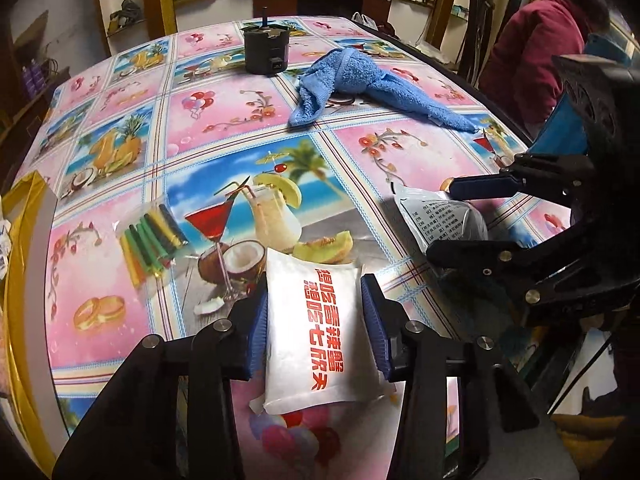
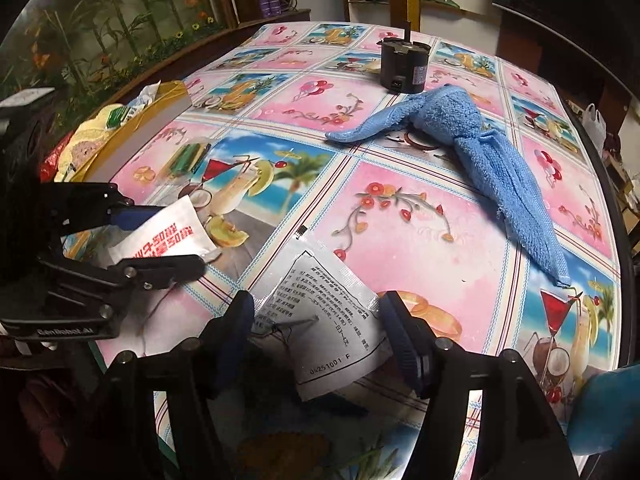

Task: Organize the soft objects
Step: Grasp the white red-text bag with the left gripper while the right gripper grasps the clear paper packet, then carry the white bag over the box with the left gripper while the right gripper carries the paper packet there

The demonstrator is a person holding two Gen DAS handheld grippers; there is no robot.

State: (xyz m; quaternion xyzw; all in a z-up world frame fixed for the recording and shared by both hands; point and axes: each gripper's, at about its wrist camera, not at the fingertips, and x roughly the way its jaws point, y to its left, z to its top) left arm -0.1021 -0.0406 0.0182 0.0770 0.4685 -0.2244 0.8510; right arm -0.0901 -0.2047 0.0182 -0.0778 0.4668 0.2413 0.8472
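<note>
A white packet with red lettering sits between the blue pads of my left gripper, which press on its two long sides just above the tablecloth. My right gripper is shut on a silver packet with black print. The pads meet both side edges, the near end is raised over its shadow, and the far corner points down at the table. A crumpled blue towel lies farther back on the table. The two grippers are side by side, left gripper at the left of the right wrist view.
A clear bag of coloured sticks lies left of the white packet. A gold-edged box holding wrappers stands at the table's left edge. A black cylindrical device stands at the back. A person in a maroon top sits beyond the right edge.
</note>
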